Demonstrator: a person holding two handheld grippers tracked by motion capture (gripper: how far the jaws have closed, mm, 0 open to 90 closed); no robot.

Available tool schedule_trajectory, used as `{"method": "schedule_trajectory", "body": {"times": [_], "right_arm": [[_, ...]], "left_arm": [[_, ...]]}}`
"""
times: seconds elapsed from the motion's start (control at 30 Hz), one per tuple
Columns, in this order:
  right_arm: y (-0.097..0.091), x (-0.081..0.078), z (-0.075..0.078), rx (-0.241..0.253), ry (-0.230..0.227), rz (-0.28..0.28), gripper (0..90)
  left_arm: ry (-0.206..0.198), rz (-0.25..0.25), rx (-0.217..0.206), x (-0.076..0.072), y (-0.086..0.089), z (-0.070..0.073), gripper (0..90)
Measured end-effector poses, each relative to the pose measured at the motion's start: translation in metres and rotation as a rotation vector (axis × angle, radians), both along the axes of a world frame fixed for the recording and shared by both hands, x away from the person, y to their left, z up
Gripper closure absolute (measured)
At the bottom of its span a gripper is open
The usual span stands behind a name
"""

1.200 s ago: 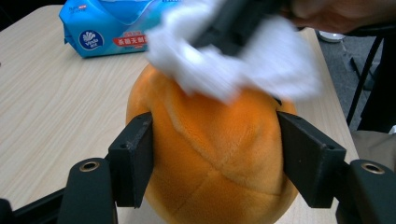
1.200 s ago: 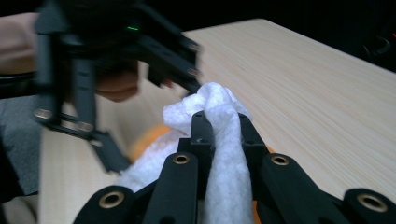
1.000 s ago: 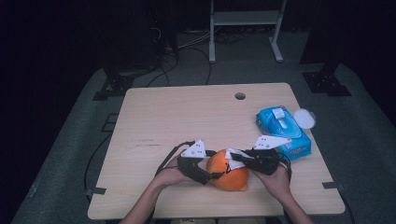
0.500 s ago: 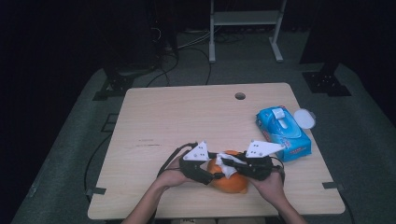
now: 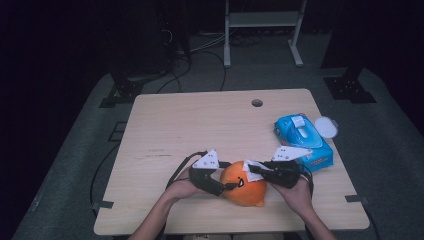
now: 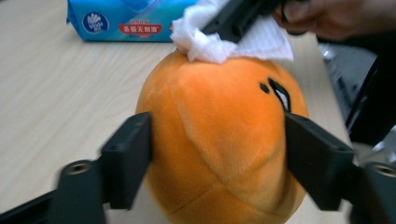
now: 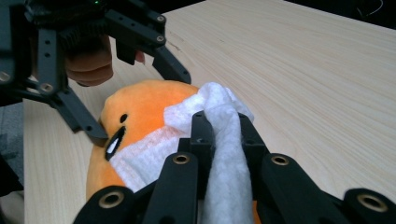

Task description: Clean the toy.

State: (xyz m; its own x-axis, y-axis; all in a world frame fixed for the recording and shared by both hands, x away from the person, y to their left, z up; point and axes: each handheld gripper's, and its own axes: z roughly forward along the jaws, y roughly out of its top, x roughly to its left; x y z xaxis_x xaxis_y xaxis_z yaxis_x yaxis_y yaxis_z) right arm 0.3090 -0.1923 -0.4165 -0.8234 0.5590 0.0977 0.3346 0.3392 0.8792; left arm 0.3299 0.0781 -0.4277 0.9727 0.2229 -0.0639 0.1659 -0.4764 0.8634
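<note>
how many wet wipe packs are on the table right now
1. The blue wipe pack lies at the table's right edge, beyond the right hand-held gripper, its white lid flipped open. None other is visible; one could hide behind the hands or the orange plush toy.

A plush toy point(image 5: 244, 183) sits near the table's point(image 5: 200, 120) front edge, a wipes pack point(image 5: 303, 141) behind-right.

Blue tissue pack point(image 5: 304, 140) near table point(image 5: 190, 125) right edge; round white lid point(image 5: 326, 126) beside it.

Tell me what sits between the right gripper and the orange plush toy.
A white tissue, clamped in the right gripper, lies against the orange plush toy; the right gripper view shows it.
</note>
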Motion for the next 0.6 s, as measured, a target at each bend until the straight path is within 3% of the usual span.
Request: {"method": "schedule_trajectory", "body": {"times": [0.13,0.23,0.33,0.53,0.6], "right_arm": [[0.002,-0.001,0.000,0.005,0.000,0.003,80.2],[0.006,-0.005,0.002,0.000,-0.012,0.016,80.2],[0.011,-0.010,0.004,-0.015,-0.040,0.026,80.2],[0.031,-0.021,0.012,0.007,-0.086,0.092,80.2],[0.035,-0.022,0.012,0.003,-0.090,0.094,80.3]], "left_arm": [[0.108,0.021,-0.060,0.005,0.001,0.001,14.6],[0.129,0.027,-0.053,0.006,-0.001,0.000,15.3],[0.101,0.017,-0.033,0.002,-0.001,0.001,24.5],[-0.047,-0.044,0.028,-0.012,-0.011,0.009,29.9],[-0.065,-0.049,0.042,-0.014,-0.011,0.010,30.8]]}}
